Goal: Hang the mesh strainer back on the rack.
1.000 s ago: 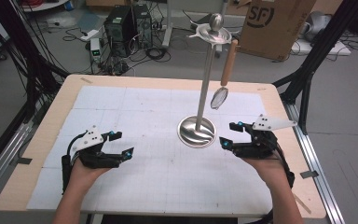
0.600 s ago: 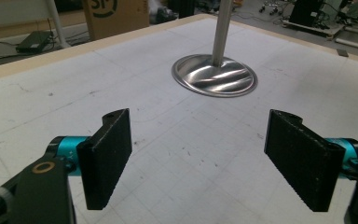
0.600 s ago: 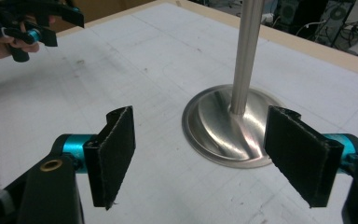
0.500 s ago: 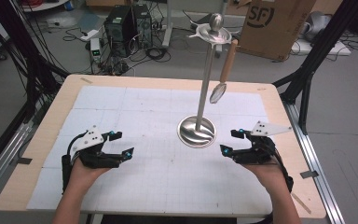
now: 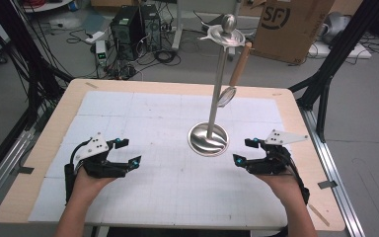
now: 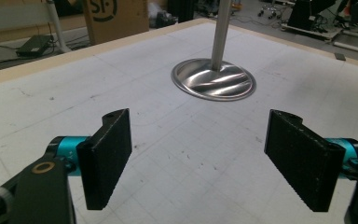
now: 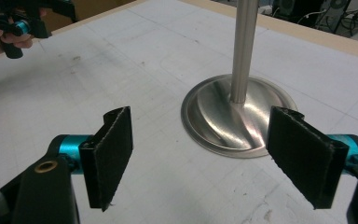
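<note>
A steel stand (image 5: pixel 208 139) with a round base and a tall pole stands right of the mat's middle. A spoon with a wooden handle (image 5: pixel 240 64) hangs from the stand's top disc, its bowl beside the pole. My left gripper (image 5: pixel 130 152) rests low over the mat at the near left, open and empty. My right gripper (image 5: pixel 243 151) sits just right of the base; its jaws have just been opening and nothing is between them. In the left gripper view the left gripper (image 6: pixel 198 154) faces the base (image 6: pixel 213 79) from a distance. In the right gripper view the right gripper (image 7: pixel 200 158) is close to the base (image 7: pixel 233 116).
A white gridded mat (image 5: pixel 168 187) covers the wooden table (image 5: pixel 44 148). Beyond the far edge, on the floor, are computer towers (image 5: pixel 133 24), cables and a cardboard box (image 5: pixel 291 24). Black frame struts (image 5: pixel 325 84) flank the table. The other hand's gripper (image 7: pixel 14 23) appears far off in the right gripper view.
My right gripper has drawn back a little toward the near edge, away from the stand's base. The hanging spoon has shifted slightly. My left gripper has stayed put.
</note>
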A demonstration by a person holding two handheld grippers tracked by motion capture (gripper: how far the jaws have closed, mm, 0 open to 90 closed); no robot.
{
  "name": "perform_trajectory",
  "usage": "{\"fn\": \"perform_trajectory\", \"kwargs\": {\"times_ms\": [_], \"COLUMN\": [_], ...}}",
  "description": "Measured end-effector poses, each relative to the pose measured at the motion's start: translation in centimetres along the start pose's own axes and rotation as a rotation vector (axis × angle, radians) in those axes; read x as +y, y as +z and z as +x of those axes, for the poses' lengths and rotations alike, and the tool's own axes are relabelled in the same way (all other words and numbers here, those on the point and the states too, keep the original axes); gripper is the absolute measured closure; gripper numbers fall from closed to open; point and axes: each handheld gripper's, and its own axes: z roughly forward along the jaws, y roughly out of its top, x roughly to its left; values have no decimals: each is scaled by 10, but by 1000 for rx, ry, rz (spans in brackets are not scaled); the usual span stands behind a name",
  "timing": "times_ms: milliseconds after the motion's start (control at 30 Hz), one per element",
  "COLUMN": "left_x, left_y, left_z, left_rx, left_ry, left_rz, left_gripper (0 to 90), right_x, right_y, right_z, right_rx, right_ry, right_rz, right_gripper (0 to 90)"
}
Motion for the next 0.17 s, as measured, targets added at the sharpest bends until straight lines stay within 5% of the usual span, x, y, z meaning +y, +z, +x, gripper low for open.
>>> {"fn": "perform_trajectory", "kwargs": {"times_ms": [167], "left_x": [0], "left_y": [0], "left_z": [1], "left_rx": [4], "left_ry": [-3], "left_rz": [4], "left_gripper": [236], "right_x": [0], "right_y": [1], "right_z": [1], "right_rx": [2], "right_ry": [-4], "right_rz": [5], "right_gripper": [220]}}
